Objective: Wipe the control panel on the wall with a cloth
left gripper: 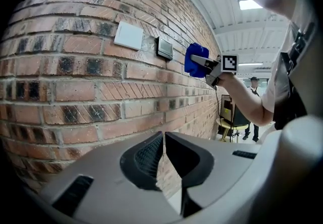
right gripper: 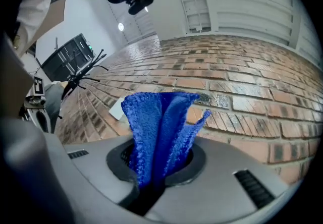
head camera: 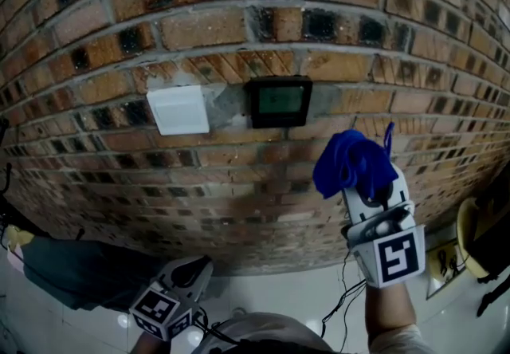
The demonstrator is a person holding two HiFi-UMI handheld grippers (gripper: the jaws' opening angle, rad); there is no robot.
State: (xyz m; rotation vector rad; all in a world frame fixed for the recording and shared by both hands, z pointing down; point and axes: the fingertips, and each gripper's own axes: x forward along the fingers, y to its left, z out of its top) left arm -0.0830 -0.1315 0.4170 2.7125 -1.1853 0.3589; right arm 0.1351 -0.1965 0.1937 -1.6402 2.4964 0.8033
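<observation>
control panel – small dark unit with a greenish screen, set in the brick wall. It sits up and to the left of the right gripper fingers and apart from them, so no contact yet. The blue cloth is pinched between the right jaws: the right gripper view shows them clamped on the folded bundle, with most of the fabric sticking out past the fingertips toward the wall. In the left gripper view the front of the cloth looks close to the brick but off to one side of the panel; can't tell if it brushes the wall. Status as I read it: cloth is in grip and near the panel, a little below its level, and the wipe itself hasn't started, since there's no fabric on the panel face. Left to do: close the gap, press the cloth on the screen and bezel, stroke across. The white switch plate sits just beside the panel on the side away from the right fingers – not the target, and probably best not pressed. The left gripper hangs low, well below the panel, its jaws drawn together to a thin slit with nothing between them, idle. A person stands far off in the background of the left gripper view, not involved.
</observation>
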